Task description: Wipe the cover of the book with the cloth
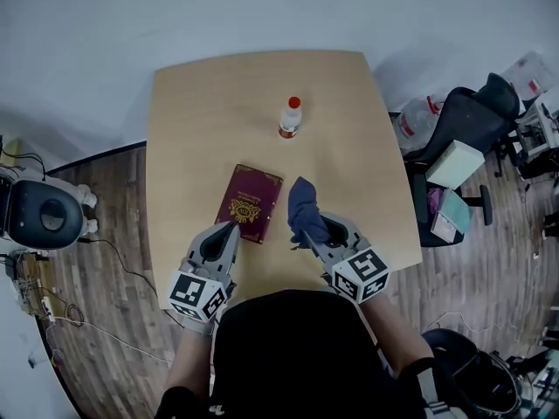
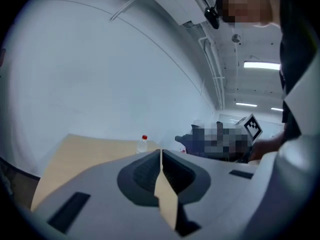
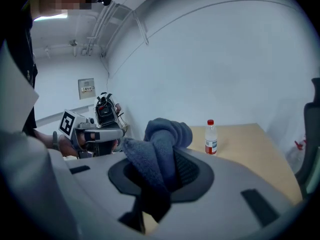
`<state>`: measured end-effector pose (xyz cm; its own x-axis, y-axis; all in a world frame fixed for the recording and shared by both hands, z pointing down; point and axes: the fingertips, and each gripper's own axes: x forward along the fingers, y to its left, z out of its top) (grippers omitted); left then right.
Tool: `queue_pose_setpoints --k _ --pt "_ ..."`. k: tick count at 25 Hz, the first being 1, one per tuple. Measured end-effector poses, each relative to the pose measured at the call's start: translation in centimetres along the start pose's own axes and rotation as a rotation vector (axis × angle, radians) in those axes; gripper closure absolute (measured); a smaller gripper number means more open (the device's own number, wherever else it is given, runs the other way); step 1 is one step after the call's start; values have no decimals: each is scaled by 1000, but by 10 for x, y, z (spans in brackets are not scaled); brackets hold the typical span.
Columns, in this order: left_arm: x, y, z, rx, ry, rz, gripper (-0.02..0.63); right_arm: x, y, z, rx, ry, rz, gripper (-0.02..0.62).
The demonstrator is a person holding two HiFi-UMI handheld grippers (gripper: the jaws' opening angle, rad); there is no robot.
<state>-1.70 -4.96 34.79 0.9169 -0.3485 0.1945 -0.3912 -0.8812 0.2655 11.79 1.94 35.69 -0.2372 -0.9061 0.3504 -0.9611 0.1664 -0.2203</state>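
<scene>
A dark red book (image 1: 249, 202) with a gold emblem lies flat on the wooden table (image 1: 192, 129), near its front. My left gripper (image 1: 231, 227) is shut and empty, its tip at the book's near left corner. My right gripper (image 1: 307, 230) is shut on a dark blue cloth (image 1: 305, 208), held just right of the book and apart from it. In the right gripper view the cloth (image 3: 160, 149) bunches up between the jaws and spills over them. The left gripper view shows its jaws (image 2: 161, 165) pressed together with nothing between.
A small plastic bottle (image 1: 290, 117) with a red cap stands upright behind the book, also seen as the bottle (image 3: 211, 137) in the right gripper view. A black office chair (image 1: 463, 138) stands off the table's right side. A black round device (image 1: 39, 214) sits on the floor at left.
</scene>
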Motion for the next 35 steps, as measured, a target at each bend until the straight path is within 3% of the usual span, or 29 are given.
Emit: queue_pose_setpoints --k 10,35 --pt "-13 -32 51 142 -111 -9 583 -25 28 43 -115 -122 -21 483" --pt "-22 -40 50 149 -119 2 583 -32 35 47 -184 -149 -11 486"
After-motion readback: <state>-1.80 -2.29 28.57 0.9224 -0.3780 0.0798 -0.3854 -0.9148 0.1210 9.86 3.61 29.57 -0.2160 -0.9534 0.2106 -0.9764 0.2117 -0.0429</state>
